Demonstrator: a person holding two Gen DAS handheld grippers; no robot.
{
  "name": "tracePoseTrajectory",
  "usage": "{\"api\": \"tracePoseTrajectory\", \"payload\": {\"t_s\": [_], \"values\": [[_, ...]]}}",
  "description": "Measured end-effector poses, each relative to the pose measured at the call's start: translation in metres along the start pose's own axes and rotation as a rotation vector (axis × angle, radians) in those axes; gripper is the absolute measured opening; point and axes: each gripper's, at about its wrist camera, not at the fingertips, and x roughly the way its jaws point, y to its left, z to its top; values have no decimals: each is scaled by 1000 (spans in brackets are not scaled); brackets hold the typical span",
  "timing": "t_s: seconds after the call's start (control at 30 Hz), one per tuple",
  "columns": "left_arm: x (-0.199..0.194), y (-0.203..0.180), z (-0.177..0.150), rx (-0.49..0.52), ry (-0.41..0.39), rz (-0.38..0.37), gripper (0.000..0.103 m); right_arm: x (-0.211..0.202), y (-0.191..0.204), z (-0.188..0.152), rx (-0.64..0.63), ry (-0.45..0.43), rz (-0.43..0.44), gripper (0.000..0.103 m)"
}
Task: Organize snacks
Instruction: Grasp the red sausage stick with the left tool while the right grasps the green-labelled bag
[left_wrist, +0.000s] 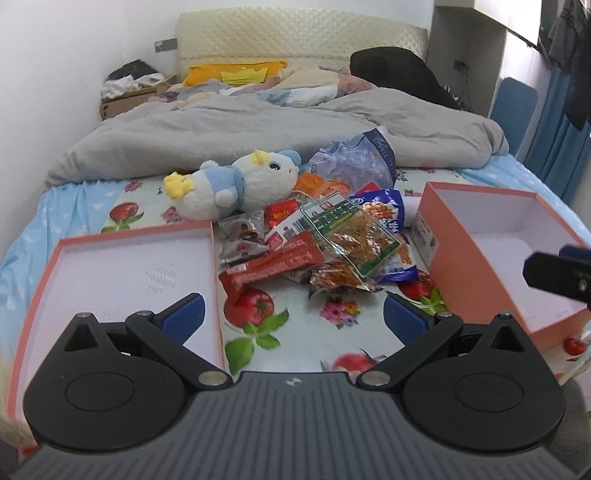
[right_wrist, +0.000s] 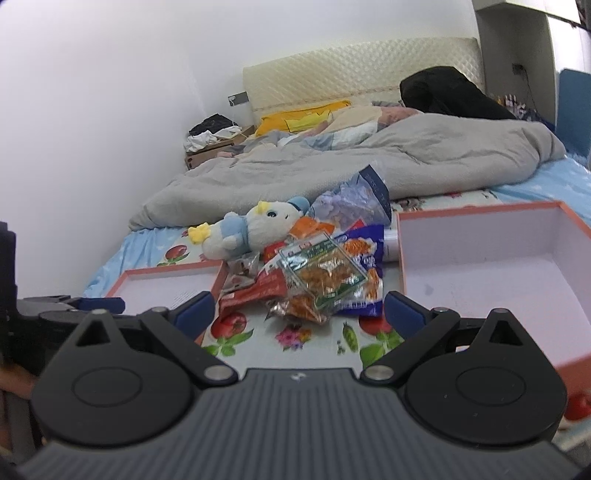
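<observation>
A pile of snack packets (left_wrist: 314, 243) lies on the flowered sheet between two pink boxes; it also shows in the right wrist view (right_wrist: 317, 280). On top is a clear green-labelled packet (left_wrist: 351, 236), with a long red packet (left_wrist: 273, 266) at the left. A shallow pink lid (left_wrist: 122, 273) lies left of the pile and a deeper pink box (left_wrist: 476, 273) right. My left gripper (left_wrist: 293, 317) is open and empty, just short of the pile. My right gripper (right_wrist: 297, 310) is open and empty, also just short of it.
A blue-and-white plush toy (left_wrist: 236, 184) and a bluish plastic bag (left_wrist: 354, 158) lie behind the pile. A grey duvet (left_wrist: 258, 125) covers the far bed. A cardboard box with clothes (left_wrist: 129, 92) stands at the far left by the wall.
</observation>
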Motion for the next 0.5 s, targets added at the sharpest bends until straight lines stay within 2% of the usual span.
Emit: {"api": "tracePoseTrajectory", "payload": {"t_s": [0.27, 0.5], "values": [[55, 8, 12, 101, -9, 10, 103, 58, 3, 16, -50, 19, 42, 96], [100, 14, 9, 202, 29, 7, 103, 112, -2, 23, -62, 67, 22, 94]]}}
